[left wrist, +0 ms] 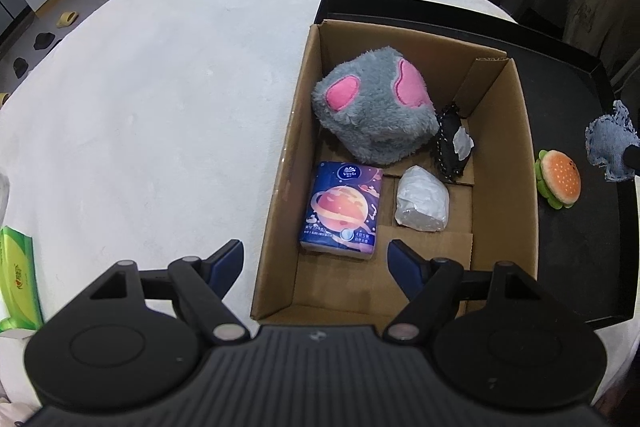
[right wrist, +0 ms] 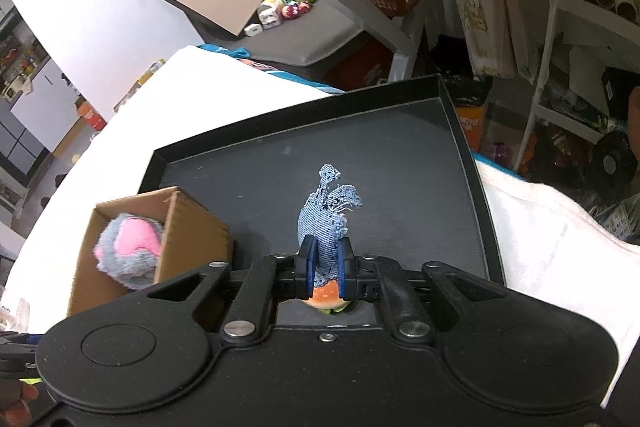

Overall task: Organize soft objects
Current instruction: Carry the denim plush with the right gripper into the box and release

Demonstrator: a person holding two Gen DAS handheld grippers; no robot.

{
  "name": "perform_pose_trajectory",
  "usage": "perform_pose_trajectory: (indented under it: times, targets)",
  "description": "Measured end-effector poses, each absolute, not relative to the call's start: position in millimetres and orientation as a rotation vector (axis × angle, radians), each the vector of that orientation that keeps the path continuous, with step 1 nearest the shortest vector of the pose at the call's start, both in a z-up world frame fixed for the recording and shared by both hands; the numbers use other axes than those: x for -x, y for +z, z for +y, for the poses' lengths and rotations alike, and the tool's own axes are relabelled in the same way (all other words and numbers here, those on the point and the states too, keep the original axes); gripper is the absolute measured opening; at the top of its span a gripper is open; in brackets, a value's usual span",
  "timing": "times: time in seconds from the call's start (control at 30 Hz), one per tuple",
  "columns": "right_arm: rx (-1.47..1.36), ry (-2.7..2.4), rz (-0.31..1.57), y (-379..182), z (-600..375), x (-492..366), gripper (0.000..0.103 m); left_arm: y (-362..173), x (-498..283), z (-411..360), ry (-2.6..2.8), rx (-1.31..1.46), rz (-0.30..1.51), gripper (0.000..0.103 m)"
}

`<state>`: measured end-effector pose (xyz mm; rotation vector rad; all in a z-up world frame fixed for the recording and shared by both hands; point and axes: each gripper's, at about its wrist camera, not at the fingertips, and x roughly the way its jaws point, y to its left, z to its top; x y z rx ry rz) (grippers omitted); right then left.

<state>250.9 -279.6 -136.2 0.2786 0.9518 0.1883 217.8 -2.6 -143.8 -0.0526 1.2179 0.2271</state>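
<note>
The cardboard box (left wrist: 400,163) sits on the left part of a black tray (left wrist: 568,131), which rests on a white covered table (left wrist: 160,87). Inside the box, a grey plush toy with 2 pink patches (left wrist: 374,107) fills the far end. Nearer, by the box's left wall, lies a blue tissue pack printed with a planet (left wrist: 342,213). Just right of it is a crumpled white plastic bundle (left wrist: 422,203), and beyond that, against the inner flap, a black studded pouch (left wrist: 452,147).

Outside the box, on the tray just past its right wall, lies a burger-shaped plush (left wrist: 558,179). Further right and above the tray hangs a blue denim soft toy (right wrist: 326,223).

The left claw (left wrist: 316,259) hovers over the box's near end with its jaws spread wide and nothing between them. The right claw (right wrist: 325,267) is closed tight on the denim soft toy, pinching its lower part between both blue pads, so the toy's frayed top sticks up clear of the tray. A green packet (left wrist: 18,279) lies on the table well left of the box.
</note>
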Motion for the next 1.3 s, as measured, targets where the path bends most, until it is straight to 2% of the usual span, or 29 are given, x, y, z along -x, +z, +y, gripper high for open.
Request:
perform_pose_trajectory:
  times: [0.67,1.3]
  targets:
    - [-0.239,0.296,0.924,-88.6,-222.9,-225.3,0.011,-141.2,-202.2,19.0,0.2,0.12,1.189,0.078]
    - [-0.15,0.394,0.975,-78.2,-151.7,-209.3,0.011,-147.4,-190.2,47.3,0.166,0.191,1.16,0.074]
